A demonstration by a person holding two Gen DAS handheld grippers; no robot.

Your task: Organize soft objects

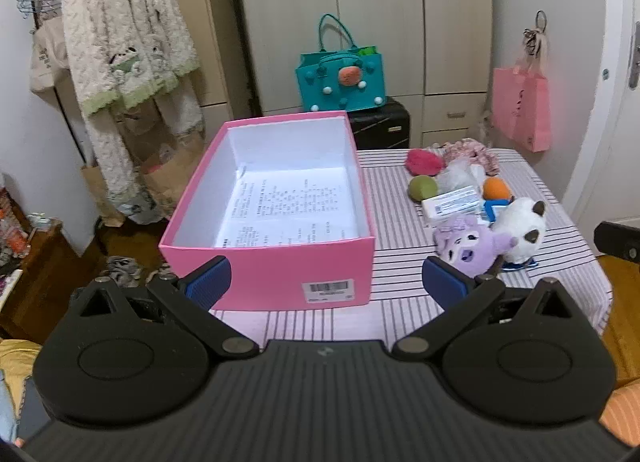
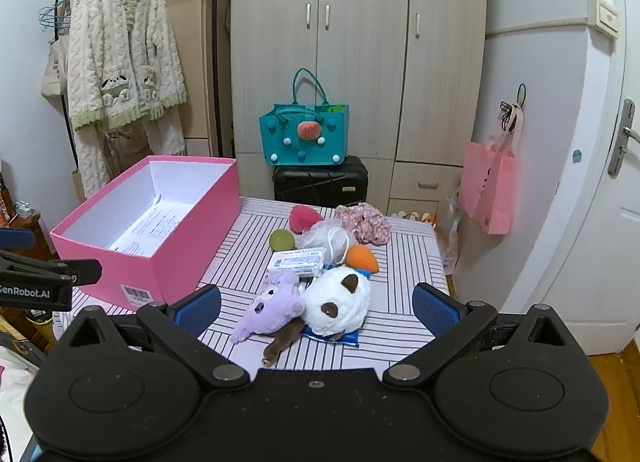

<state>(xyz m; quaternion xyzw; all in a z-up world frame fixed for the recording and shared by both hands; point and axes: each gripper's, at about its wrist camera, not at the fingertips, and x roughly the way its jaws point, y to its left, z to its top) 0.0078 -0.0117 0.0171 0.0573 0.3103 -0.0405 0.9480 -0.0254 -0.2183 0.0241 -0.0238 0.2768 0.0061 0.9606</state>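
An open pink box with printed paper inside stands on the left of the striped table. To its right lie a purple plush, a white panda plush, an orange ball, a green ball, a red puff, a floral cloth and a white packet. My left gripper is open in front of the box. My right gripper is open, just short of the two plush toys.
A teal bag sits on a black suitcase before the wardrobe. A pink bag hangs at right by the door. A fluffy robe hangs on a rack at left. The left gripper's body shows in the right view.
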